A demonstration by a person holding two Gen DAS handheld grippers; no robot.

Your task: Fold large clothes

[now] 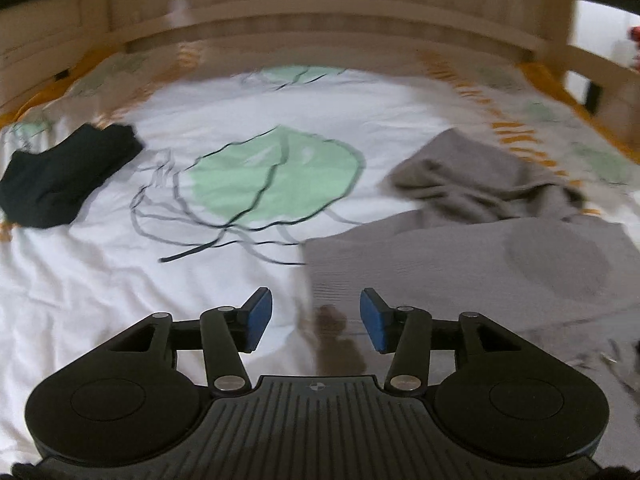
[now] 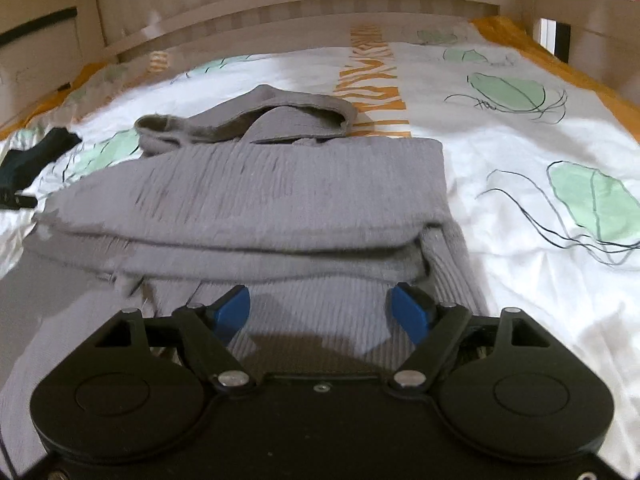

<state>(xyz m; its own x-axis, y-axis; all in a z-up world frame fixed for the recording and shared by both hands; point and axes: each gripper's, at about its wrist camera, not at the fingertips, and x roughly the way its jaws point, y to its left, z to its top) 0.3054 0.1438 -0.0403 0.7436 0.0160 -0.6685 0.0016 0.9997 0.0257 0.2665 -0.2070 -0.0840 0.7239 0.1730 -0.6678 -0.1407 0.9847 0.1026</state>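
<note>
Already partly folded, the grey knit garment [image 2: 256,196] lay on the bed's white duvet [image 2: 520,208], near the middle of the bed in the right wrist view. Its folded body formed a broad slab whose long axis ran left to right across that view, with one layer doubled over another along the near edge. A crumpled part, a sleeve or a hood, I could not tell which, was bunched at the far side and pointed toward the wooden headboard [image 2: 304,4]. A ribbed strip of the same knit ran from the slab's near edge toward the camera, passing under the right tool [image 2: 320,312].

The right tool hung over that strip with its blue pads spread wide apart and nothing pinched between them. In the left wrist view, which was blurred, the left tool [image 1: 316,320] sat over the garment's left edge [image 1: 460,264], where grey knit met white duvet; its pads stood apart and gripped nothing.

Farther out, a small dark garment [image 1: 60,176] lay crumpled at the far left of the bed, well apart from the grey one. The duvet carried green leaf shapes [image 1: 276,176] with thin dark outlines and an orange patterned band [image 2: 376,88] running toward the headboard.
</note>
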